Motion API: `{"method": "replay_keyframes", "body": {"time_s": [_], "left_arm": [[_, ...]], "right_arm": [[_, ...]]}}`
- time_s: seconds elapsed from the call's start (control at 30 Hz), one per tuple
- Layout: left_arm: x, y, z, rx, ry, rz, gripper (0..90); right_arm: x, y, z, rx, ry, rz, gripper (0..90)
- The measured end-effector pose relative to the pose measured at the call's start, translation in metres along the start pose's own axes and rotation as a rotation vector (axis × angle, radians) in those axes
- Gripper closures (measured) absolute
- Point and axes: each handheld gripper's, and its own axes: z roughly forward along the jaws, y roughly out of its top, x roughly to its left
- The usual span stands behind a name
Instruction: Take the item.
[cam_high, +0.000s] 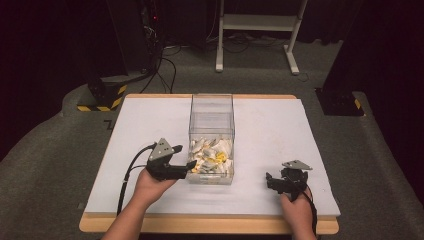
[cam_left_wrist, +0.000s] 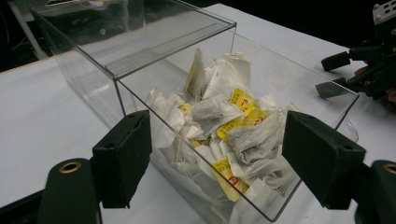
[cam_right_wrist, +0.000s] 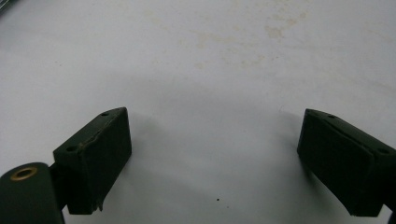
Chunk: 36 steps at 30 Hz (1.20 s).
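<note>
Left hand-held gripper (cam_high: 192, 165) hovering at the near left wall of a clear box (cam_high: 211, 107) of tea bags (cam_high: 212, 152), jaws apart.

High view: sitting mid-table (cam_high: 150, 120), long side running near to far, with the tea bags heaped in the near half; left hand-held gripper pointing right, tips just beside the near left corner; right hand-held gripper (cam_high: 270, 181) resting well to the right, near the table's near edge, pointing left.
Left gripper view: jaws standing wide around the near end of the box (cam_left_wrist: 140, 60), holding nothing; white tea bags (cam_left_wrist: 224, 126) with yellow tags lying behind the clear wall; other gripper (cam_left_wrist: 334, 74) showing far right.
Right gripper view: right hand-held gripper (cam_right_wrist: 212, 158) gaping wide over the bare white table (cam_right_wrist: 210, 70), clamping nothing.
</note>
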Motion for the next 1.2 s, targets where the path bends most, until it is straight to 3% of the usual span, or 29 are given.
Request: {"method": "replay_keyframes", "body": {"time_s": [0.8,0.97,1.2], "left_arm": [[-0.012,0.009,0.025,0.076,-0.065,0.044,29.8],[-0.019,0.016,0.031,0.104,-0.082,0.075,31.3],[-0.025,0.023,0.044,0.18,-0.1,0.094,36.6]], "right_arm": [[0.0,0.0,0.0,0.0,0.001,0.003,10.1],[0.0,0.0,0.0,0.001,0.001,0.002,10.1],[0.0,0.0,0.0,0.001,0.001,0.003,10.1]]}}
